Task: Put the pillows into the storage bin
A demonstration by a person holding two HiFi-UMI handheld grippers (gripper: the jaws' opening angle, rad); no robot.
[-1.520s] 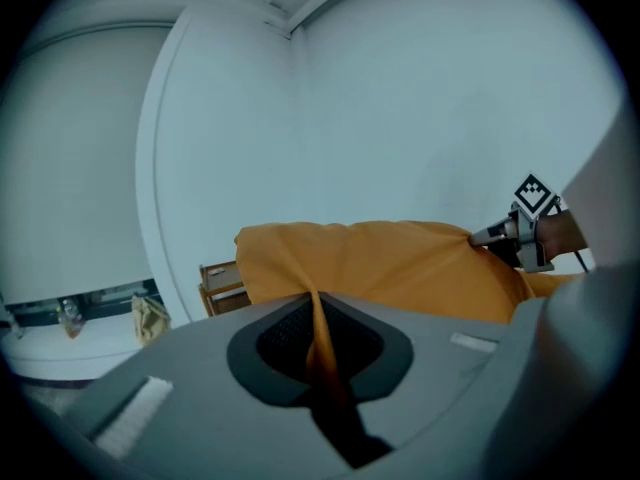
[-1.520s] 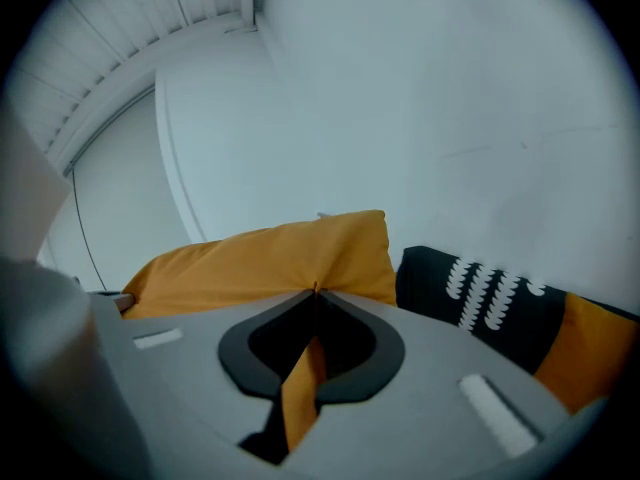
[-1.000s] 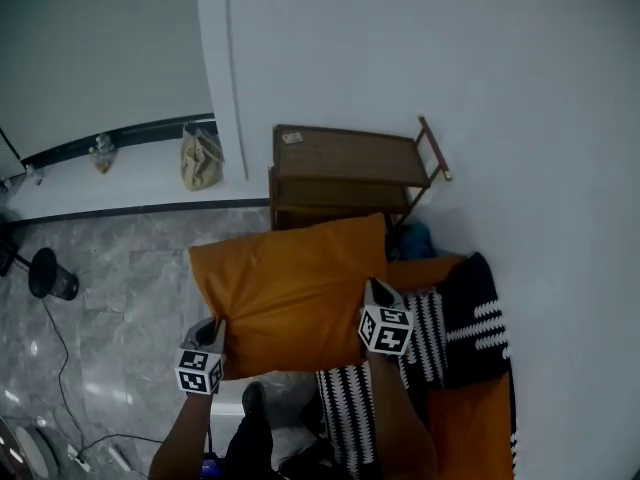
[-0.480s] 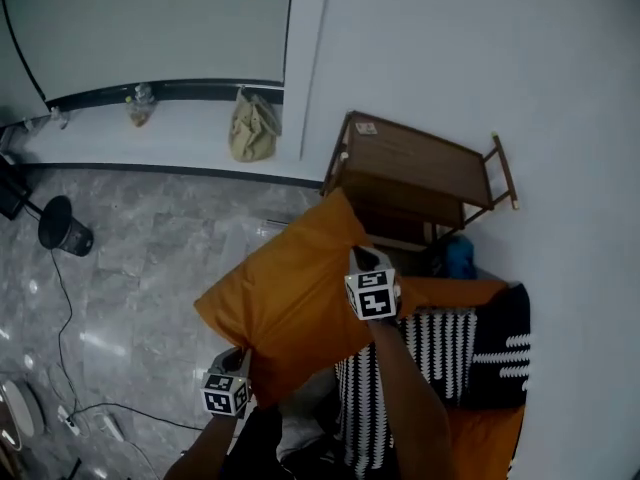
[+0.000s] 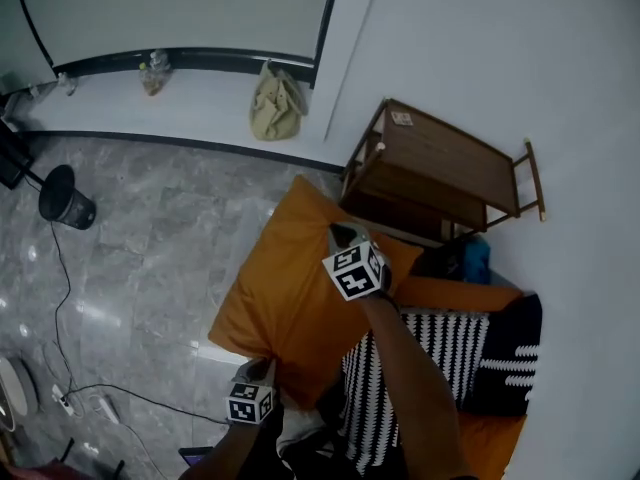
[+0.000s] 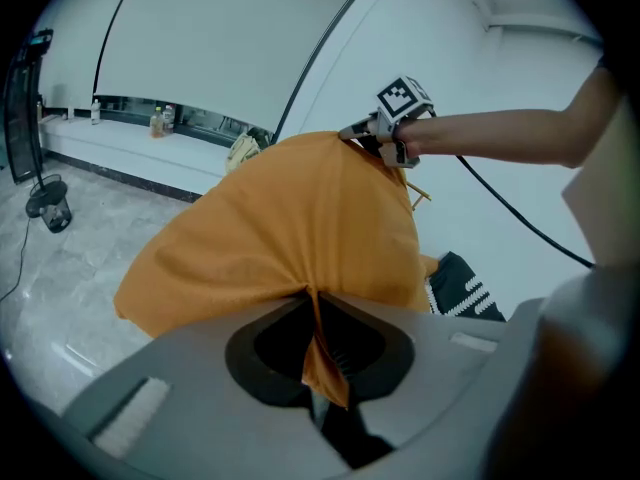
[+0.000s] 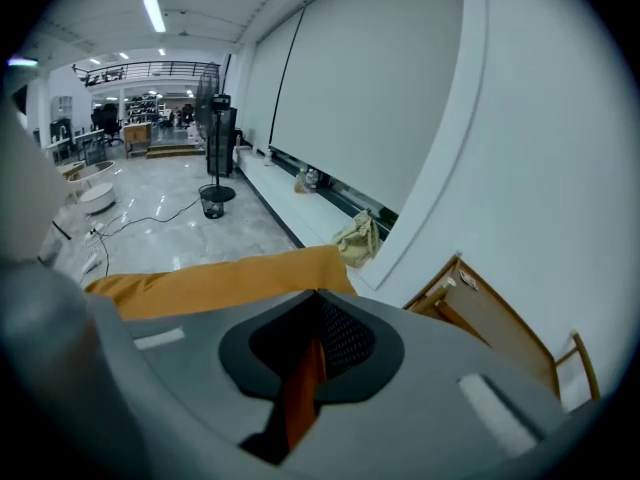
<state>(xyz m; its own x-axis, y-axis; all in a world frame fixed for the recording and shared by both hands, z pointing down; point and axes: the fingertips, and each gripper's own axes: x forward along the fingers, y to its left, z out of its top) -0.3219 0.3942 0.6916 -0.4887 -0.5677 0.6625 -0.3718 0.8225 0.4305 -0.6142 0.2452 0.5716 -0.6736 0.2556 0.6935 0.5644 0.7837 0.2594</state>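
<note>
just in front of the wooden cart (image 5: 440, 173), held clear of the grey marble floor (image 5: 140, 258): orange pillow (image 5: 290, 288), slanted, one edge raised close to the cart's front, the opposite edge lower and farther out from the cart. pinched at the raised edge by the right gripper (image 5: 340, 234), jaws closed tight on a fold of orange cloth, seen running down between the pads in the right gripper view. pinched at the low edge by the left gripper (image 5: 263, 370), jaws likewise closed on the fabric, a narrow orange pleat squeezed between them in the left gripper view. stretched between the two grips, bulging in the middle, overlapping the cart's bottom edge in the head view. off the cart's foot and nearer the person, black-and-white striped pillow (image 5: 400, 368) lying on an orange seat (image 5: 470, 296), touching a black cushion with white marks (image 5: 510, 353). tucked by the cart's right leg, something blue (image 5: 474, 258), too small to name. beyond the cart to its left, on a white ledge (image 5: 190, 103) along the wall, a tan bag (image 5: 275, 108), slumped. well apart from the cart, across the floor, a small black waste bin (image 5: 62, 200).
</note>
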